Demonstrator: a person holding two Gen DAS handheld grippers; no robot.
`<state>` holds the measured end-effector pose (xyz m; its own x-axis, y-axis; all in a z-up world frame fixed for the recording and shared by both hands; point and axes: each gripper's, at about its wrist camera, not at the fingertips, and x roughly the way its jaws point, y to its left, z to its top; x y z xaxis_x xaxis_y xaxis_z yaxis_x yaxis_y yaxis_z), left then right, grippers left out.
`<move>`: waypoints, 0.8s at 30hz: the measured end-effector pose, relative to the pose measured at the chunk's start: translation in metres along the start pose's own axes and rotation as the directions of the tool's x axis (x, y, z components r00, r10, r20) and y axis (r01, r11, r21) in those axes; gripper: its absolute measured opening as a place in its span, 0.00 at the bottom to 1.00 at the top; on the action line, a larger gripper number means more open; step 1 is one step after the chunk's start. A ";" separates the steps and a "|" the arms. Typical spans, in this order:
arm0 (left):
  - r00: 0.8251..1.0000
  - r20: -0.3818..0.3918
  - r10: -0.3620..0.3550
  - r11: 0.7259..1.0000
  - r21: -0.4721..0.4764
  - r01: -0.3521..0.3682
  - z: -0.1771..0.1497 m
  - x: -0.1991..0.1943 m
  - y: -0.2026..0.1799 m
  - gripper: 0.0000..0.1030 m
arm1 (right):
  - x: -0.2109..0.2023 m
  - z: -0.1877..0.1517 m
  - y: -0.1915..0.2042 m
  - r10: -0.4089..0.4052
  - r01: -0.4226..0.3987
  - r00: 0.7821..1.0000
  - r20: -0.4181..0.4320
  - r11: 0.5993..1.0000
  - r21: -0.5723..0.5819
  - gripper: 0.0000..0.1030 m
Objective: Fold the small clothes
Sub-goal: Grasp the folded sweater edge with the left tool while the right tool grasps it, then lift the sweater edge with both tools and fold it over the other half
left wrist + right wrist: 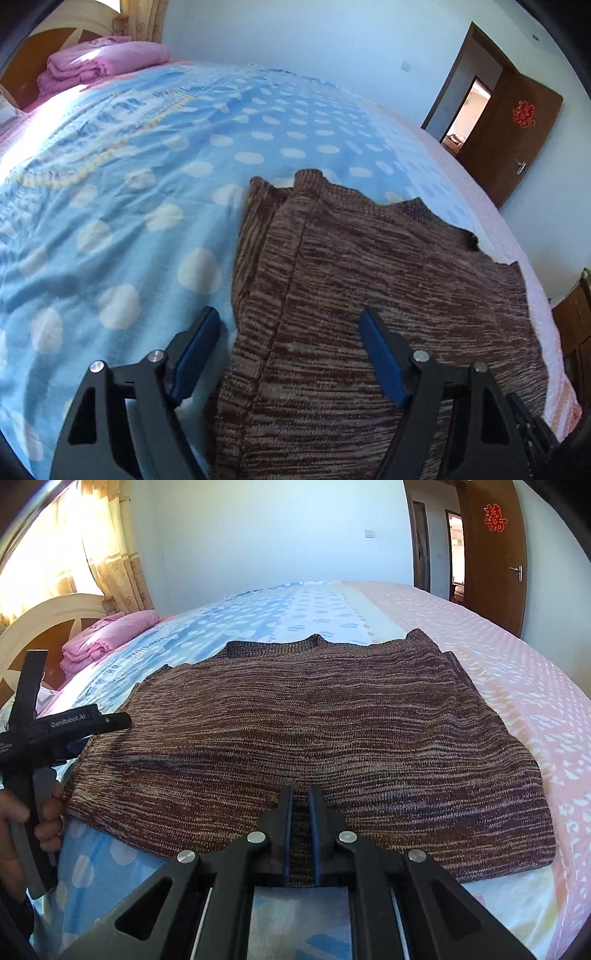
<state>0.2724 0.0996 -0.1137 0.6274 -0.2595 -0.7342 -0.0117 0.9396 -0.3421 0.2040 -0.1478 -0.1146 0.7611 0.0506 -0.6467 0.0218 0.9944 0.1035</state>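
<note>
A brown marled knit sweater (pixel 314 720) lies flat on the bed, sleeves folded in; it also fills the right half of the left wrist view (pixel 369 277). My left gripper (pixel 290 317) is open and hovers over the sweater's left edge, one finger over the blue bedspread, the other over the knit. My right gripper (pixel 301 794) has its jaws nearly closed, with only a narrow gap, over the sweater's near hem; whether it pinches the fabric I cannot tell. The left gripper's body (pixel 55 727), held by a hand, shows at the sweater's left side in the right wrist view.
The bed has a blue polka-dot cover (pixel 129 221) and a pink patterned sheet (pixel 517 686) on the right. Folded pink bedding (pixel 99 64) lies by the headboard (pixel 48 616). A brown door (pixel 517 129) stands open in the far wall.
</note>
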 end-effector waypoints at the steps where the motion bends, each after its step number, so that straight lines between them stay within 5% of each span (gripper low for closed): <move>1: 1.000 0.000 -0.029 0.999 -0.041 0.029 -0.001 -0.001 0.006 0.75 | 0.000 0.000 0.000 0.002 -0.002 1.000 0.000 1.000 0.002 0.08; 7: 0.996 -0.008 -0.088 0.980 -0.179 0.085 -0.007 -0.012 0.025 0.31 | 0.000 0.000 -0.002 0.016 -0.016 1.000 0.003 1.000 0.012 0.09; 11: 0.996 0.025 -0.085 0.983 -0.162 0.088 -0.012 -0.012 0.022 0.28 | 0.000 0.000 -0.004 0.024 -0.024 1.000 0.004 1.000 0.017 0.09; 13: 0.997 0.033 -0.076 0.983 -0.164 0.080 -0.010 -0.008 0.021 0.34 | 0.000 0.000 -0.005 0.027 -0.028 1.000 0.004 0.999 0.019 0.09; 15: 0.994 0.024 -0.103 0.982 -0.159 0.105 -0.004 -0.002 0.019 0.52 | 0.001 -0.001 -0.005 0.030 -0.030 1.000 0.004 0.999 0.021 0.09; 17: 0.996 0.015 -0.090 0.987 -0.133 0.092 -0.001 0.000 0.015 0.56 | 0.001 -0.001 -0.005 0.031 -0.031 1.000 0.004 0.999 0.021 0.09; 19: 0.998 0.013 -0.066 0.992 -0.109 0.067 -0.001 0.001 0.010 0.52 | 0.001 -0.001 -0.005 0.031 -0.031 1.000 0.004 0.999 0.022 0.09; 21: 0.998 0.018 -0.052 0.991 -0.120 0.053 -0.002 0.000 0.013 0.28 | 0.001 -0.001 -0.005 0.030 -0.030 1.000 0.004 0.999 0.021 0.09; 24: 0.992 0.029 -0.126 0.970 -0.206 0.129 -0.004 -0.001 0.029 0.13 | 0.001 0.000 -0.005 0.022 -0.022 1.000 -0.003 1.000 0.014 0.09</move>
<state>0.2686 0.1265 -0.1255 0.6458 -0.3693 -0.6682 -0.0911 0.8317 -0.5477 0.2046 -0.1523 -0.1153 0.7597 0.0724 -0.6463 0.0147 0.9916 0.1284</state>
